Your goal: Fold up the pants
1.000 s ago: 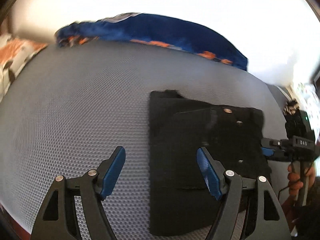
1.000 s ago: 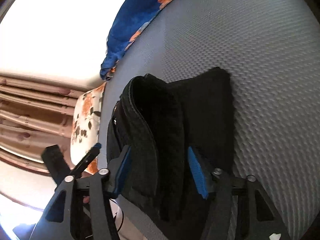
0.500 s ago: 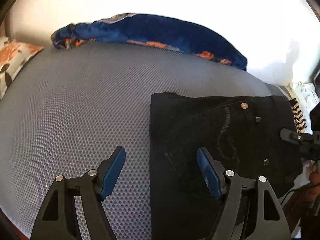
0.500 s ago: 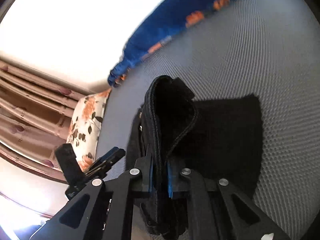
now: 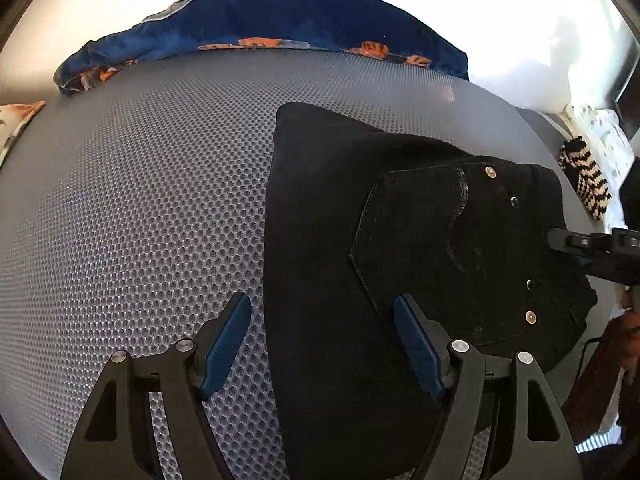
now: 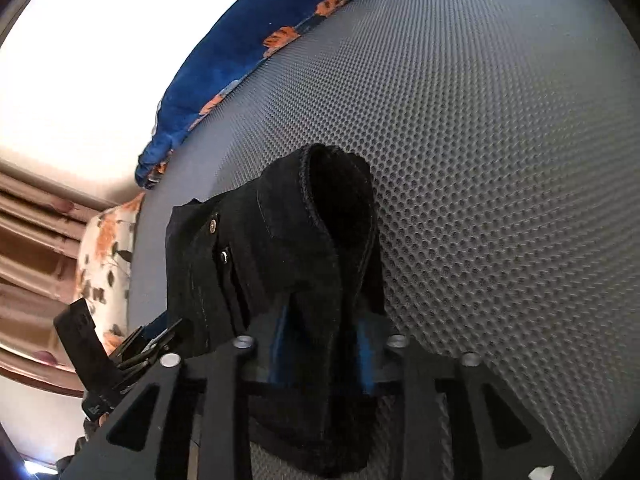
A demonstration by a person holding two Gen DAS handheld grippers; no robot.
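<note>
The black pants (image 5: 344,240) lie folded on the grey mesh mattress (image 5: 152,184), waist end with rivets to the right. My left gripper (image 5: 322,340) is open and empty, hovering over the pants' left edge. My right gripper (image 6: 320,344) is shut on the waistband of the pants (image 6: 280,264) and holds that end lifted off the mattress (image 6: 500,160). It also shows at the right edge of the left wrist view (image 5: 592,244), gripping the pants' right edge.
A blue blanket with orange flowers (image 5: 260,20) lies along the far edge of the mattress. A floral pillow (image 6: 108,256) sits at the left. A striped black-and-cream item (image 5: 584,180) lies beyond the right edge.
My right gripper closed on the pants' waistband and lifted it, pulling it toward the right. My left gripper stayed open and drew closer over the pants.
</note>
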